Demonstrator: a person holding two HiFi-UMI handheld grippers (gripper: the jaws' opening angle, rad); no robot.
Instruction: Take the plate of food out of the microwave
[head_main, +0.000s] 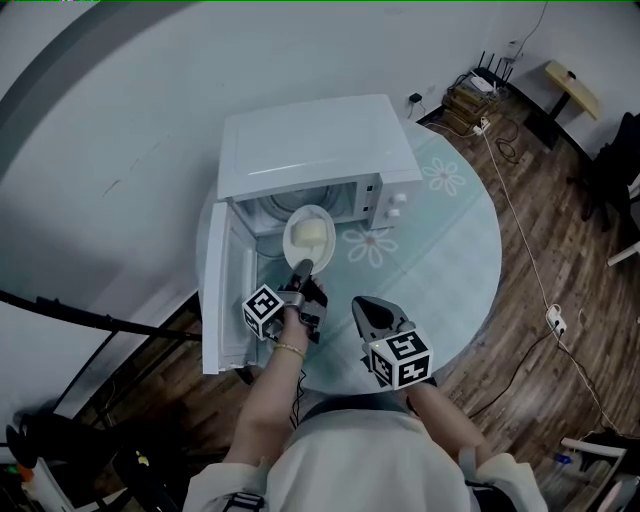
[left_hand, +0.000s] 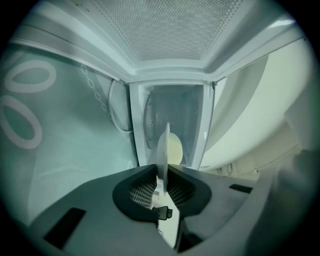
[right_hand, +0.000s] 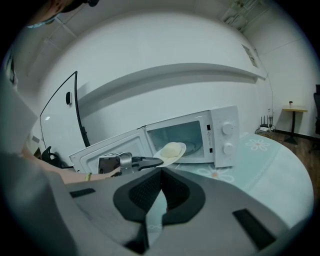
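Observation:
The white microwave (head_main: 320, 150) stands on the round glass table (head_main: 455, 260) with its door (head_main: 222, 290) swung open to the left. A white plate (head_main: 308, 237) carrying a pale mound of food (right_hand: 171, 148) hangs at the mouth of the oven, lifted off the table. My left gripper (head_main: 300, 272) is shut on the plate's near rim. In the left gripper view the plate (left_hand: 164, 145) shows edge-on between the pads, with the oven cavity (left_hand: 172, 107) behind it. My right gripper (head_main: 368, 312) hovers over the table to the plate's right, shut and holding nothing.
The microwave's two knobs (right_hand: 227, 137) face the table's right half, which bears flower prints (head_main: 443, 176). A black stand's legs (head_main: 90, 318) lie on the wooden floor at left. Cables and a box (head_main: 470, 100) sit beyond the table at the back right.

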